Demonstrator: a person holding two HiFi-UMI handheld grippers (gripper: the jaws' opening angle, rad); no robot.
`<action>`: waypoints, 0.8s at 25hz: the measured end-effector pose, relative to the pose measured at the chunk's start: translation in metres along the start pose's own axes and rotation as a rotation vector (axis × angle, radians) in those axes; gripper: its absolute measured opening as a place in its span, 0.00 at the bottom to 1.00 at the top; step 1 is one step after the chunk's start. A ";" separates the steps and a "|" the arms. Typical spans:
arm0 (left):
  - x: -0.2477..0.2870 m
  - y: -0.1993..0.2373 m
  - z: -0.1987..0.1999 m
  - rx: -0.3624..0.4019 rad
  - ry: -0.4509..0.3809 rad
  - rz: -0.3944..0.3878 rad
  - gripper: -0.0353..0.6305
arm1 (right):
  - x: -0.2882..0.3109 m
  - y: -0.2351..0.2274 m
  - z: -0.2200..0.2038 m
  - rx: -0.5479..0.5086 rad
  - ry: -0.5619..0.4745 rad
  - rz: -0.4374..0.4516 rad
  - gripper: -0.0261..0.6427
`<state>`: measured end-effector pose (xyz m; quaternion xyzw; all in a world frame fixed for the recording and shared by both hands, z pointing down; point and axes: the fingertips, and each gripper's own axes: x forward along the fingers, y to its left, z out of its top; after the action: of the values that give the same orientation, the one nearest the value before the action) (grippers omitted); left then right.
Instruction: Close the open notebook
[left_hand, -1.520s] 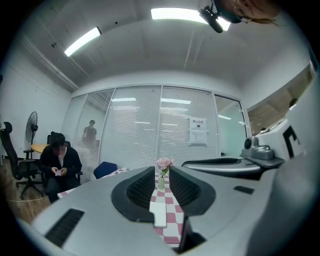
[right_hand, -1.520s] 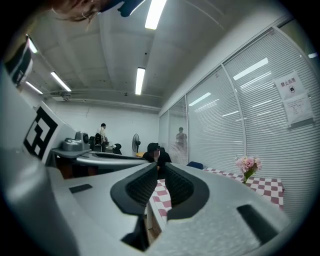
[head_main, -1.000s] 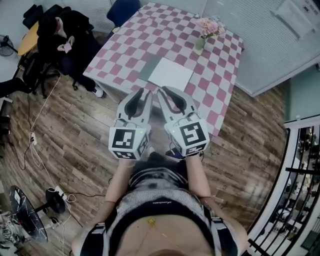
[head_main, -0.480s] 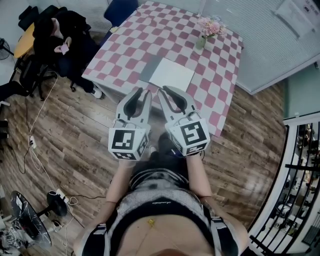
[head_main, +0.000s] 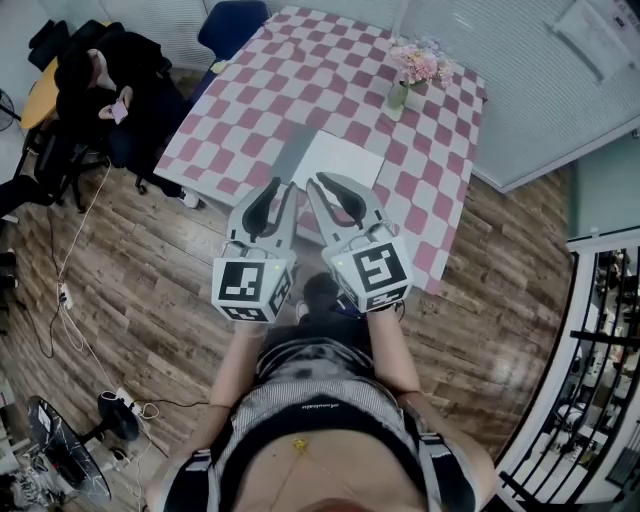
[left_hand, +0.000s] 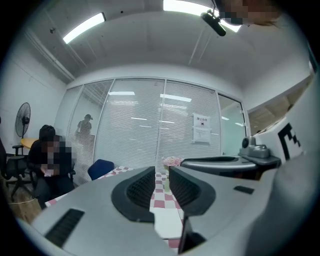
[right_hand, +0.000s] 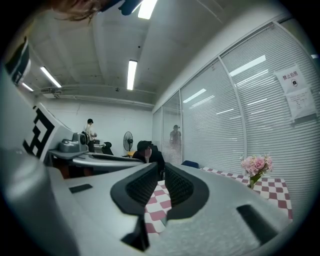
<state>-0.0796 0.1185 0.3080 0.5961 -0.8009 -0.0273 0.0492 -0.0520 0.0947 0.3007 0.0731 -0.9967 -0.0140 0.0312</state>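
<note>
The open notebook lies flat near the front edge of the pink-and-white checked table, a white page to the right and a grey cover to the left. My left gripper and right gripper are held level side by side, tips just over the table's near edge and short of the notebook. Both are open by a narrow gap with nothing between the pads. In the left gripper view the white page shows below the left gripper. The right gripper looks across the cloth.
A vase of pink flowers stands on the table beyond the notebook. A seated person and a blue chair are at the far left. A floor fan and cables lie on the wooden floor; a railing runs on the right.
Both grippers have moved forward together toward the table, so the notebook now lies just beyond their tips. The jaw gaps look the same.
</note>
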 end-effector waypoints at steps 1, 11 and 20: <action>0.009 0.002 0.002 0.001 0.000 -0.003 0.18 | 0.005 -0.006 0.001 0.002 -0.003 0.000 0.11; 0.102 0.008 0.000 0.009 0.040 -0.066 0.18 | 0.048 -0.083 -0.007 0.042 0.004 -0.061 0.11; 0.165 -0.008 0.006 0.033 0.043 -0.150 0.18 | 0.061 -0.139 -0.009 0.058 0.002 -0.128 0.11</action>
<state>-0.1193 -0.0421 0.3090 0.6556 -0.7532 -0.0050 0.0543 -0.0916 -0.0521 0.3090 0.1377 -0.9900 0.0130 0.0291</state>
